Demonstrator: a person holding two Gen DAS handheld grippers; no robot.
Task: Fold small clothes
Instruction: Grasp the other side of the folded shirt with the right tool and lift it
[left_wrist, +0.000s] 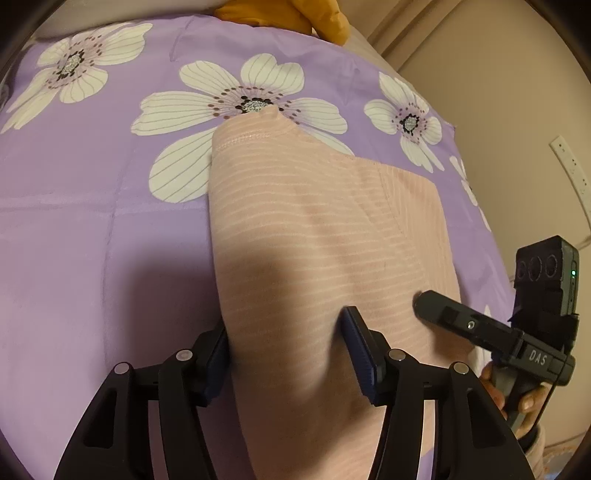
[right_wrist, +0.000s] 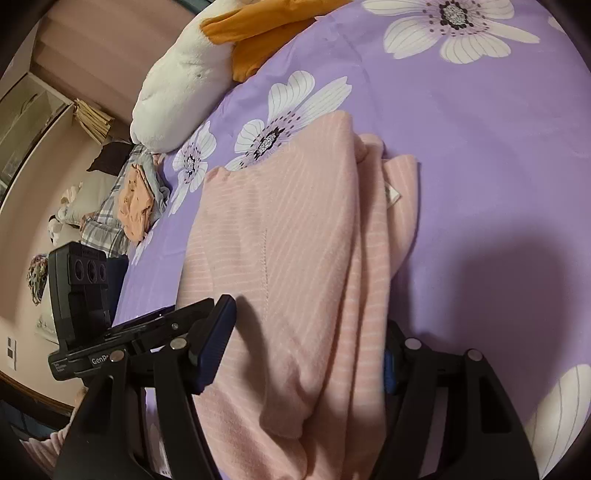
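A pink striped garment lies folded lengthwise on a purple bedspread with white flowers. My left gripper is open, its two fingers straddling the near end of the garment, cloth between them. My right gripper is also open and straddles the near end of the same garment, which shows stacked layers along its right edge. The right gripper also shows in the left wrist view, at the garment's right edge.
A white and orange plush toy lies at the far end of the bedspread. A pile of other clothes sits beyond the bed's edge. A wall with a socket strip stands to the right.
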